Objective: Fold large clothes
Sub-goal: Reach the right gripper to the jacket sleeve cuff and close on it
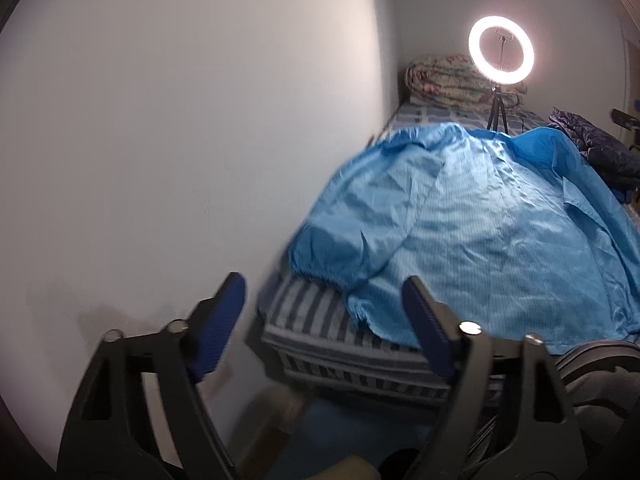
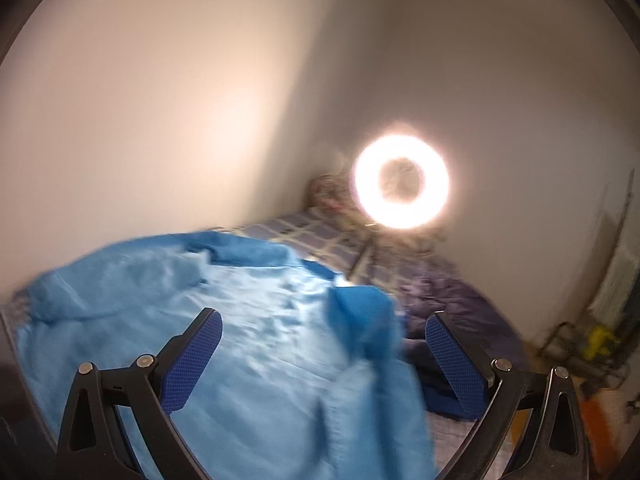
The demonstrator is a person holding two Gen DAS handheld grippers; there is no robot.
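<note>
A large light-blue jacket (image 1: pixel 488 224) lies spread on the bed, one sleeve with an elastic cuff (image 1: pixel 320 256) near the bed's near-left corner. My left gripper (image 1: pixel 324 292) is open and empty, held off the bed's corner, short of the cuff. In the right wrist view the jacket (image 2: pixel 224 320) fills the lower left, with the other sleeve (image 2: pixel 364 320) folded up in a hump between the fingers. My right gripper (image 2: pixel 324 324) is open above the jacket and holds nothing. This view is blurred.
The bed (image 1: pixel 320 316) has a striped and checked sheet and stands against the white wall (image 1: pixel 180 140). A lit ring light on a tripod (image 1: pixel 501 53) stands on the bed's far end before a folded quilt (image 1: pixel 452 80). A dark-blue garment (image 1: pixel 592 148) lies at the right.
</note>
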